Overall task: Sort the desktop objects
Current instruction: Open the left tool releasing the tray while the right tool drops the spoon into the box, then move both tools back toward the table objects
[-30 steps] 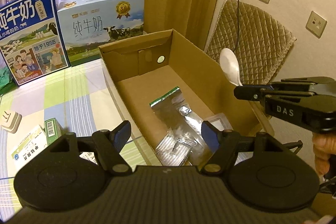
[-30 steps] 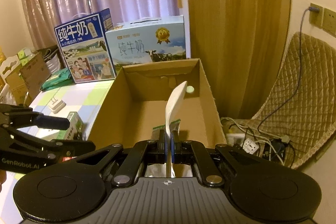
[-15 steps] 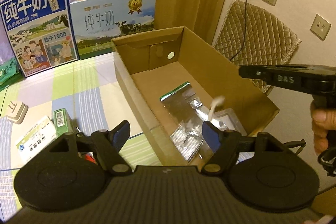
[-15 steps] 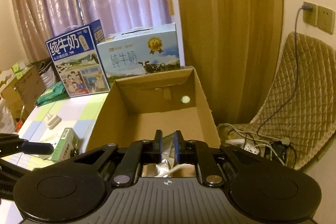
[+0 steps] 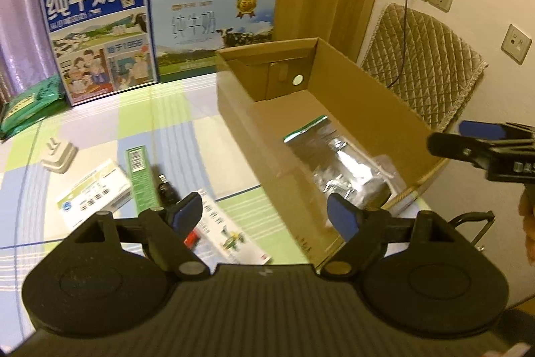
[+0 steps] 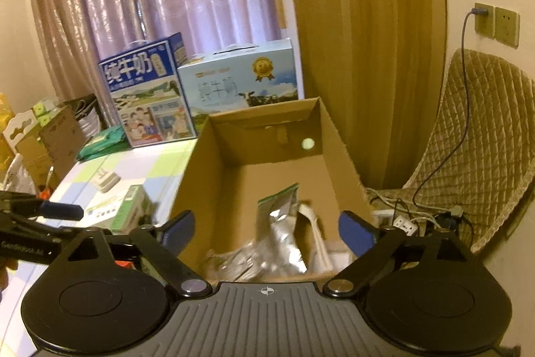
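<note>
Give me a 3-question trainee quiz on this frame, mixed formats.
1. True or false: the right claw is shut on the white spoon.
2. Multiple choice: where does the silver foil pouch lie? A) on the checked tablecloth B) inside the cardboard box C) on the quilted chair
3. Fill in: the narrow green box lies on the tablecloth beside a ____ medicine box.

Key: 1 false, both claws stand open and empty, and the spoon lies in the box; 2 B; 3 white.
</note>
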`<move>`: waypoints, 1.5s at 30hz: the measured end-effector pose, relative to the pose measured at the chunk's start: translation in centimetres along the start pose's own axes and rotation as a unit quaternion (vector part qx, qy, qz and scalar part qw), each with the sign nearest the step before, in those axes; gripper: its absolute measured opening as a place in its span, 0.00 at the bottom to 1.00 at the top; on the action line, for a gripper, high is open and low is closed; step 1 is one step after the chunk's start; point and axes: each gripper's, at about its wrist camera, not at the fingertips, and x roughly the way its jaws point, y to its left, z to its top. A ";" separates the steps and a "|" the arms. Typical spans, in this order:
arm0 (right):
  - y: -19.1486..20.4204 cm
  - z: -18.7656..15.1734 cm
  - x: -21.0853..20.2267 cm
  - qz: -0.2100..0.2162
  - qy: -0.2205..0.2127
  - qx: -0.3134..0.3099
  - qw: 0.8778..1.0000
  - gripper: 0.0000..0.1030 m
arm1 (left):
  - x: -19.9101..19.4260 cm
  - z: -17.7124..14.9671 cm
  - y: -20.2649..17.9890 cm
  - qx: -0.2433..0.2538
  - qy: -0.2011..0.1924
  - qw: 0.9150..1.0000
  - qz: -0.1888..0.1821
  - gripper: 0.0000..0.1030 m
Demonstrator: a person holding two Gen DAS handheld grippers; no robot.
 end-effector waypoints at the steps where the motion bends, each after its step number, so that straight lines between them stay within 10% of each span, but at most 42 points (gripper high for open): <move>1: 0.5 -0.3 -0.4 0.003 -0.001 0.001 1.000 0.93 | -0.4 -0.3 0.3 0.000 -0.001 1.000 0.004 0.79; 29: 15.3 -9.1 1.4 0.092 0.047 -0.090 0.991 0.98 | -4.7 -9.3 12.5 -0.026 0.014 0.995 0.100 0.96; 40: 18.1 -11.8 8.8 0.046 0.071 -0.151 0.985 0.97 | 0.4 -10.1 14.6 0.003 0.016 0.997 0.082 0.96; 45: 18.3 -12.3 12.4 0.017 0.083 -0.172 0.981 0.77 | 2.5 -10.2 15.2 0.038 0.021 0.996 0.073 0.92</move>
